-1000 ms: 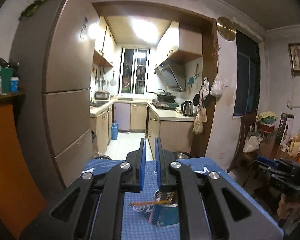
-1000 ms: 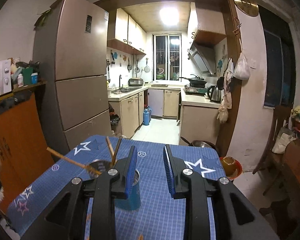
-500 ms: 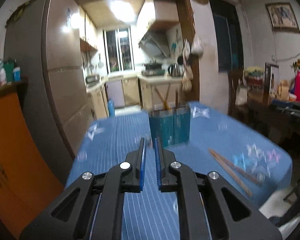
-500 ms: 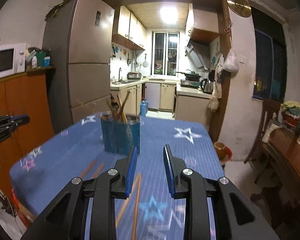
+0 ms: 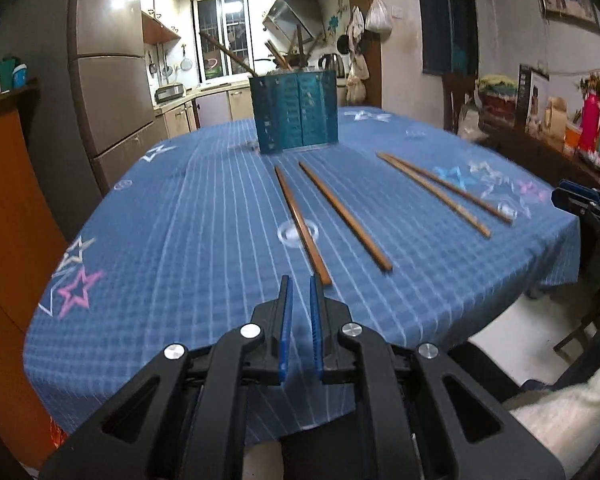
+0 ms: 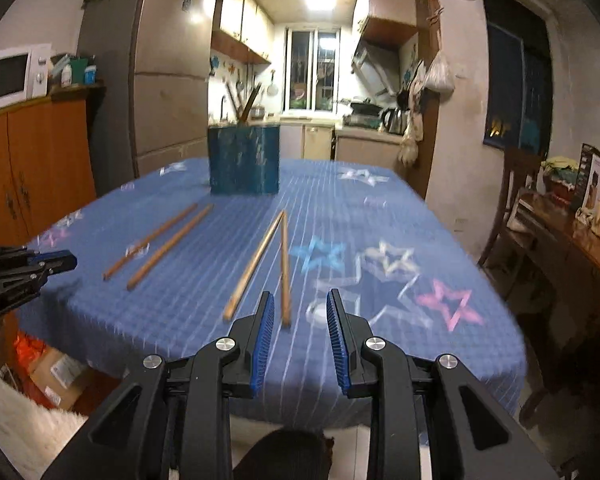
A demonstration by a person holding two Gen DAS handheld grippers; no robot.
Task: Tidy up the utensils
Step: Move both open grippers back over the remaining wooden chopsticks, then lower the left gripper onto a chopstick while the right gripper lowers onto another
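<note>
A table with a blue tablecloth (image 5: 172,216) is standing in the room, with stars printed on the cloth. Four wooden chopsticks are lying flat on it. Two of them are lying side by side as the left pair of chopsticks (image 5: 328,220), a little apart from each other. The other two are lying as the right pair of chopsticks (image 6: 266,260), and their far tips are touching while their near ends are spreading apart.

Behind them a blue utensil holder (image 5: 294,112) is standing upright near the far side of the table. A few sticks are poking out of its top.

The left gripper (image 5: 299,300) is hanging over the near edge of the table, just beside the near end of one chopstick of the left pair. Its blue pads are sitting very close together with only a thin gap, and nothing is between them.

The right gripper (image 6: 300,312) is hanging over the near edge too. Its jaws are standing partly apart. The near end of one chopstick of the right pair is showing in the gap, but the pads are not pressing on it.

A tall fridge (image 6: 164,80) is standing to the left of the kitchen doorway.
</note>
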